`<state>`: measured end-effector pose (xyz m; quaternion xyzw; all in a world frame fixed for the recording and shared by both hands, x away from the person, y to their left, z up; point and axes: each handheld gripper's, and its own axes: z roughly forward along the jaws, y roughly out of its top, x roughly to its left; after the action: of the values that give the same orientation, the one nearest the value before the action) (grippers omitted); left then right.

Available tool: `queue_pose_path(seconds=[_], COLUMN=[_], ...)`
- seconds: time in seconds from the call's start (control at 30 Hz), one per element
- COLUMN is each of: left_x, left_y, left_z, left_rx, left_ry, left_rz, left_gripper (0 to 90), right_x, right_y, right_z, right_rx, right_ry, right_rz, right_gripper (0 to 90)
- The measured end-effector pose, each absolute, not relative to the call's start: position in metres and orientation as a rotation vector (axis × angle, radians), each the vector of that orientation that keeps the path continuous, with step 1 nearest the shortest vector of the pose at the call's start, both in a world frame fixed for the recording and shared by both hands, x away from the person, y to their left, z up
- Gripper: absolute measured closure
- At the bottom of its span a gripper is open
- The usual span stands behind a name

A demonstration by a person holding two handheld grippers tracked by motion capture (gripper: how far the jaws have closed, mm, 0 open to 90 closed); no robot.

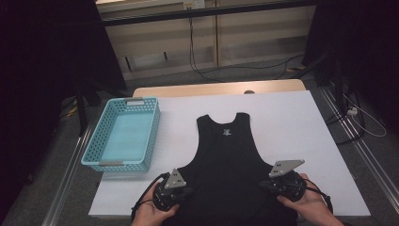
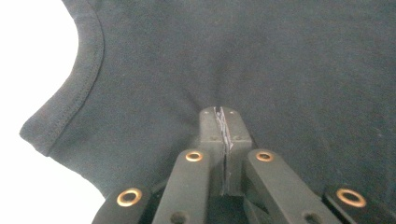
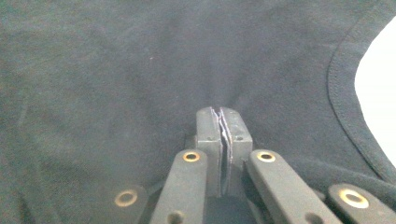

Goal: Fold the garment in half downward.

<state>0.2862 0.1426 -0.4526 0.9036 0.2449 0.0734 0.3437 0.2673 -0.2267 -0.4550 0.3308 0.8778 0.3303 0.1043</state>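
The lower hem of the black tank top (image 1: pixel 230 160) is cut off by the bottom edge of the high view, and part of its lower body is covered by the left gripper (image 1: pixel 184 191) and the right gripper (image 1: pixel 266 184). Whether cloth of the tank top is pinched between the pressed-together jaws cannot be told in either gripper view. The small white print below the tank top's neckline is too small to be read. The person's forearms are cut off below the tank top.
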Motion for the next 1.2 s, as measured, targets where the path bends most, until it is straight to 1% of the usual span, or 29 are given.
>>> queue_pose_path(seconds=[0.2, 0.33, 0.4, 0.43, 0.5, 0.53, 0.6, 0.63, 0.67, 0.7, 0.73, 0.8, 0.87, 0.9, 0.93, 1.03, 1.1, 1.13, 1.2], left_x=[0.277, 0.27, 0.264, 0.263, 0.269, 0.272, 0.276, 0.278, 0.28, 0.283, 0.288, 0.298, 0.307, 0.312, 0.317, 0.331, 0.341, 0.348, 0.356], left_y=[0.146, 0.149, 0.15, 0.151, 0.154, 0.154, 0.154, 0.154, 0.154, 0.153, 0.153, 0.149, 0.146, 0.144, 0.142, 0.133, 0.128, 0.126, 0.123], left_z=[-0.451, -0.449, -0.448, -0.449, -0.453, -0.452, -0.451, -0.45, -0.449, -0.449, -0.449, -0.449, -0.448, -0.446, -0.445, -0.438, -0.435, -0.433, -0.432], left_rx=[2.337, 2.345, 2.342, 2.337, 2.317, 2.304, 2.276, 2.272, 2.266, 2.252, 2.249, 2.258, 2.225, 2.212, 2.2, 2.15, 2.13, 2.119, 2.107], left_ry=[0.648, 0.648, 0.638, 0.618, 0.661, 0.686, 0.692, 0.697, 0.706, 0.731, 0.734, 0.74, 0.758, 0.757, 0.754, 0.757, 0.774, 0.771, 0.772], left_rz=[0.169, 0.126, 0.078, 0.083, 0.067, 0.084, 0.117, 0.118, 0.118, 0.135, 0.119, 0.167, 0.184, 0.194, 0.222, 0.272, 0.313, 0.319, 0.335], left_gripper=[89.4, 89.4, 89.3, 89.1, 87.1, 82.6, 67.6, 62.3, 59.8, 55.3, 49.9, 43.7, 34.0, 29.7, 27.2, 16.9, 10.2, 8.6, 8.3], right_x=[0.255, 0.248, 0.244, 0.243, 0.242, 0.244, 0.247, 0.248, 0.25, 0.252, 0.254, 0.261, 0.27, 0.274, 0.279, 0.295, 0.306, 0.312, 0.323], right_y=[-0.224, -0.224, -0.225, -0.225, -0.226, -0.226, -0.226, -0.227, -0.228, -0.228, -0.229, -0.23, -0.233, -0.235, -0.236, -0.24, -0.241, -0.242, -0.242], right_z=[-0.452, -0.453, -0.452, -0.452, -0.452, -0.452, -0.452, -0.451, -0.45, -0.449, -0.448, -0.445, -0.443, -0.442, -0.441, -0.438, -0.435, -0.434, -0.432], right_rx=[0.928, 0.926, 0.923, 0.923, 0.919, 0.922, 0.931, 0.946, 0.949, 0.954, 0.967, 0.982, 0.998, 1.01, 1.024, 1.029, 1.015, 1.018, 1.036], right_ry=[2.622, 2.633, 2.637, 2.639, 2.637, 2.625, 2.605, 2.587, 2.569, 2.546, 2.525, 2.492, 2.478, 2.465, 2.447, 2.414, 2.391, 2.382, 2.361], right_rz=[0.973, 0.988, 1.006, 1.014, 1.027, 1.038, 1.056, 1.069, 1.092, 1.115, 1.131, 1.152, 1.163, 1.172, 1.181, 1.202, 1.21, 1.207, 1.201], right_gripper=[88.1, 88.0, 87.7, 87.2, 83.3, 80.0, 71.2, 67.2, 65.6, 62.5, 58.7, 53.8, 49.9, 45.9, 42.3, 42.7, 41.0, 40.5, 39.2])
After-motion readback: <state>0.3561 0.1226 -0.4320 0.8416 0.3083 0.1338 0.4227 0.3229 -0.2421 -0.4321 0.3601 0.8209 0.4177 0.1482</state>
